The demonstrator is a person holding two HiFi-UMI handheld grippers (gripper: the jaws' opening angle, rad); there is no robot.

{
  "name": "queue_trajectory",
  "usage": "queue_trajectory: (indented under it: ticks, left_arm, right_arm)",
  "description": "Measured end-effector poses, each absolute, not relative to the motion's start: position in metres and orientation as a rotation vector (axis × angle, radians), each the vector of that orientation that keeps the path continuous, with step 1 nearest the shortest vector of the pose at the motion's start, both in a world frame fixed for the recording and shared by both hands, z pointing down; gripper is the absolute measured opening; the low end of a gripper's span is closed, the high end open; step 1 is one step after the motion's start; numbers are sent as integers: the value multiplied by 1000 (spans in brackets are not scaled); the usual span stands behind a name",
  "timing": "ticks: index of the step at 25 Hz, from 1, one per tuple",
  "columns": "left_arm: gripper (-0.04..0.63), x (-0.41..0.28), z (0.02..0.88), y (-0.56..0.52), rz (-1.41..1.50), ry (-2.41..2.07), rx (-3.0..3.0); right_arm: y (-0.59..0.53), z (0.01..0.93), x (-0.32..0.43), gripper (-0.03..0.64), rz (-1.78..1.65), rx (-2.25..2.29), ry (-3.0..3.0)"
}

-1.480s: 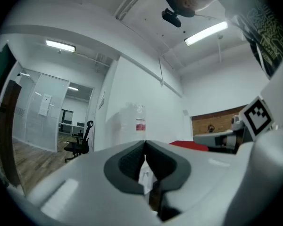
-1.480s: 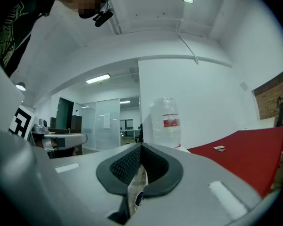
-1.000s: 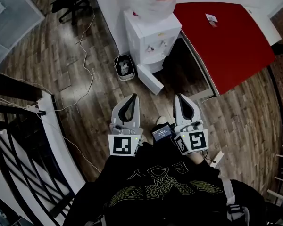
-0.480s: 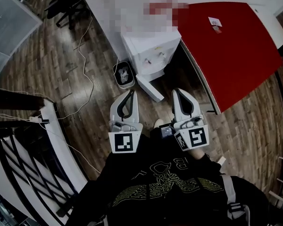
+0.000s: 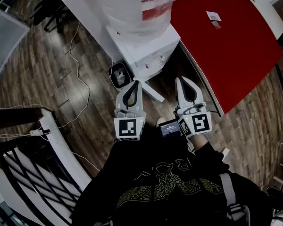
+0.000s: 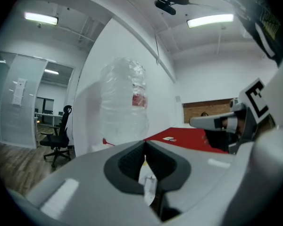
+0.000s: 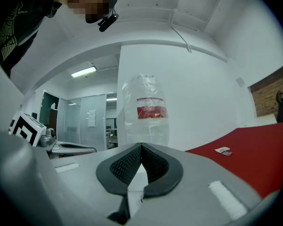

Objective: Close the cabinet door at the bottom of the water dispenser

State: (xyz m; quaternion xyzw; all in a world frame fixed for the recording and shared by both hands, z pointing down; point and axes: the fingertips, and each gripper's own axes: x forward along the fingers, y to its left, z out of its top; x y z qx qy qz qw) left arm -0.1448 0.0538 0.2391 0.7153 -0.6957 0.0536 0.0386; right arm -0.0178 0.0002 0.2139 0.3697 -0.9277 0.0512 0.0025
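The white flat cabinet door [image 5: 153,93] is seen swung open at the foot of the white water dispenser [image 5: 148,51], between the left gripper [image 5: 135,84] and right gripper [image 5: 181,81]. Both pairs of fingers [image 6: 127,163] are held pressed together, empty, probably for pushing it.

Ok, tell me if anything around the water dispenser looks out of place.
The cabinet door at the bottom of the water dispenser stands open, swung out over the wooden floor. A cable also trails loose across that floor, to the side of the dispenser.
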Motion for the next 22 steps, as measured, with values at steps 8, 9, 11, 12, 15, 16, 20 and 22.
queue_trajectory:
  ticks: [8, 9, 11, 12, 15, 16, 20, 22]
  left_arm:
    - [8, -157, 358, -1, 333, -1969, 2158]
    - [8, -159, 378, -8, 353, -1949, 2137]
    - [8, -160, 421, -18, 377, -1891, 2084]
    - [6, -159, 444, -22, 387, -1857, 2059]
    - [8, -148, 518, -24, 400, -1754, 1955]
    - [8, -143, 546, -24, 388, -1716, 1897]
    - [8, -136, 636, -14, 429, -1622, 1719]
    - [26, -135, 668, -7, 402, -1581, 1668]
  right_arm:
    - [-54, 296, -36, -3, 253, 1154, -2889]
    - [-61, 312, -34, -3, 263, 1164, -2867]
    - [-73, 344, -32, -3, 251, 1161, -2834]
    - [-78, 359, -33, -3, 241, 1152, -2828]
    - [-87, 408, -29, -2, 206, 1118, -2790]
    - [-89, 426, -23, -2, 198, 1112, -2762]
    - [-89, 490, -5, -2, 243, 1128, -2700]
    - [-88, 515, 0, -2, 270, 1141, -2702]
